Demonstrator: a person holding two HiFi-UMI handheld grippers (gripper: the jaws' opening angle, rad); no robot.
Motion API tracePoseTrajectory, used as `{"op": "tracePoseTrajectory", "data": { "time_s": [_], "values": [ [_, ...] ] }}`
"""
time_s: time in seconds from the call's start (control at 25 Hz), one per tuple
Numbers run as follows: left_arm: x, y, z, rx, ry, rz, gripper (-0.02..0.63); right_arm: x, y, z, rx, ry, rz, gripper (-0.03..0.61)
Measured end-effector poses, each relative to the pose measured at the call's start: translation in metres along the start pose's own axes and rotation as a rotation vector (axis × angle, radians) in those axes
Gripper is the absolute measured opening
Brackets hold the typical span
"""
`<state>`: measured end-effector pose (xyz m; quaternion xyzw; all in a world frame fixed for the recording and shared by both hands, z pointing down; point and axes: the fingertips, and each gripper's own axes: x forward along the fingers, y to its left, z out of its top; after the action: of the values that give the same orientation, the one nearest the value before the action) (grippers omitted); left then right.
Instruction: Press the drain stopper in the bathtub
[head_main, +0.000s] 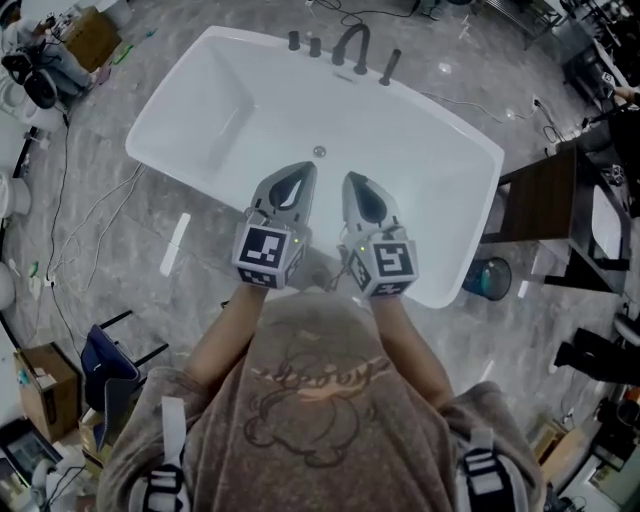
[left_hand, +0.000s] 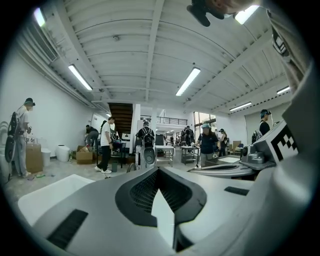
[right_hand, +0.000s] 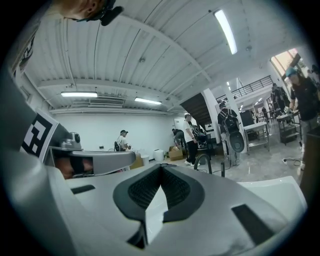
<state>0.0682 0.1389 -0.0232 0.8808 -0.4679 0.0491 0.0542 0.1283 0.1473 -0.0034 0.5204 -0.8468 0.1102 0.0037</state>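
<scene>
L claw (head_main: 307, 166), R claw (head_main: 351, 179): closed, above tub (head_main: 420, 125) near edge

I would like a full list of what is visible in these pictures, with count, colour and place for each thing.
bathtub: one, white, on the floor ahead of the person
drain stopper: one, grey, tub bottom
tap fittings: four pieces, dark, far rim
bin: one, blue, floor right of tub
table: one, dark brown, right of tub
cardboard box: one, brown, lower left
cables: several, dark, floor at left
left gripper: one, grey, jaws together, empty, over tub
right gripper: one, grey, jaws together, empty, beside it
</scene>
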Motion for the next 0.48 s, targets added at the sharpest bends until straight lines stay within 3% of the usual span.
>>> {"op": "tracePoseTrajectory", "data": {
  "time_s": [0.48],
  "values": [
    [0.024,0.013,0.005,0.042,0.005,0.001,0.000,0.032,-0.014,-0.001,-0.011,0.005,0.033,0.003]
  ]
}}
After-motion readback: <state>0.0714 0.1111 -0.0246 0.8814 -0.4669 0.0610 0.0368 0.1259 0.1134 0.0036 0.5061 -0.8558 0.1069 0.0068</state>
